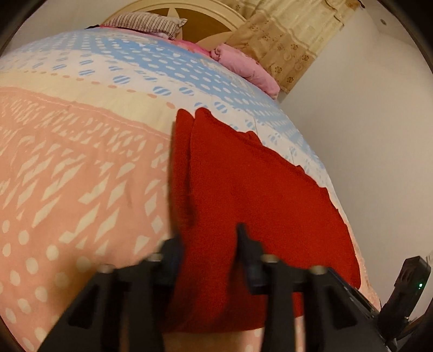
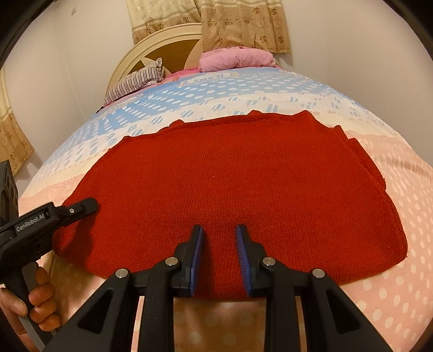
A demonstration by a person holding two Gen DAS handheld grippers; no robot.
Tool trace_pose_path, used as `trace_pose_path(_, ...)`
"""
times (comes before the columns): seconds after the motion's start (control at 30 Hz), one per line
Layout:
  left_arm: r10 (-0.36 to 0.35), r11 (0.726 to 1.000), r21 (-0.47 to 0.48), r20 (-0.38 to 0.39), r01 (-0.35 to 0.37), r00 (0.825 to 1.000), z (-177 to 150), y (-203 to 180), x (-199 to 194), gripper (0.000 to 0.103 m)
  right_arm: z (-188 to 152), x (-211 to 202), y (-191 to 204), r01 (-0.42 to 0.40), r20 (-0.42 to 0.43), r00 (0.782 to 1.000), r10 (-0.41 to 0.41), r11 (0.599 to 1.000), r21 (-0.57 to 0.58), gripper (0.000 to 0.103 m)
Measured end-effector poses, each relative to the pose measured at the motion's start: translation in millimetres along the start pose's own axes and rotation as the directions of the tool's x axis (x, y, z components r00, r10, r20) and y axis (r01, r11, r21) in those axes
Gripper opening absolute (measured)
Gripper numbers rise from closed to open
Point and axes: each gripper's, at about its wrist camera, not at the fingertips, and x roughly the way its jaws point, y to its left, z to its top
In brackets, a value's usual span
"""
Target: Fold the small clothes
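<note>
A red knitted garment (image 2: 238, 178) lies folded flat on the bed, with a narrower folded part along its right side (image 2: 365, 159). My right gripper (image 2: 219, 230) is open, its blue pads over the garment's near edge, holding nothing. My left gripper (image 2: 84, 207) shows in the right wrist view at the garment's left edge, held by a hand. In the left wrist view the left gripper (image 1: 208, 235) is open over the red garment (image 1: 257, 195), its fingers blurred; a strip of red cloth runs between them, not clamped.
The bed has a pink, cream and blue patterned cover (image 2: 392, 216). A striped pillow (image 2: 135, 81), a pink bundle (image 2: 235, 59) and the round headboard (image 2: 162, 46) are at the far end. Curtains (image 2: 243, 24) hang behind. A wall runs along the bed's side (image 1: 365, 135).
</note>
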Motion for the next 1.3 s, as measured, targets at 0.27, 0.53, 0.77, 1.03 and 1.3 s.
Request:
trace_pose_path(0.27, 0.034, 0.965, 0.255, 0.108, -0.061, 0.994, 2, -57, -17, 0.022, 0, 1, -3, -0.015, 0.001, 1.000, 0.015, 1.000, 0.013, 0.026)
trace_pose_path(0.53, 0.015, 0.865, 0.500, 0.051, -0.039, 0.999, -20, -117, 13, 0.022, 0, 1, -8, -0.040, 0.003, 0.999, 0.040, 0.998, 0.042, 0.026)
trace_pose_path(0.77, 0.024, 0.860, 0.510, 0.012, -0.027, 1.000, -30, -116, 26, 0.022, -1, 1, -12, -0.058, 0.004, 0.998, 0.058, 0.996, 0.066, 0.026)
trace_pose_path(1.03, 0.007, 0.860, 0.511, 0.021, -0.017, 1.000, -33, -115, 26, 0.022, 4, -3, -25, -0.146, -0.001, 0.989, 0.148, 0.981, 0.127, 0.033)
trace_pose_path(1.3, -0.020, 0.873, 0.487, 0.013, 0.012, 1.000, -32, -113, 26, 0.022, 74, 1, -22, -0.296, -0.008, 0.954, 0.299, 0.950, 0.101, 0.068)
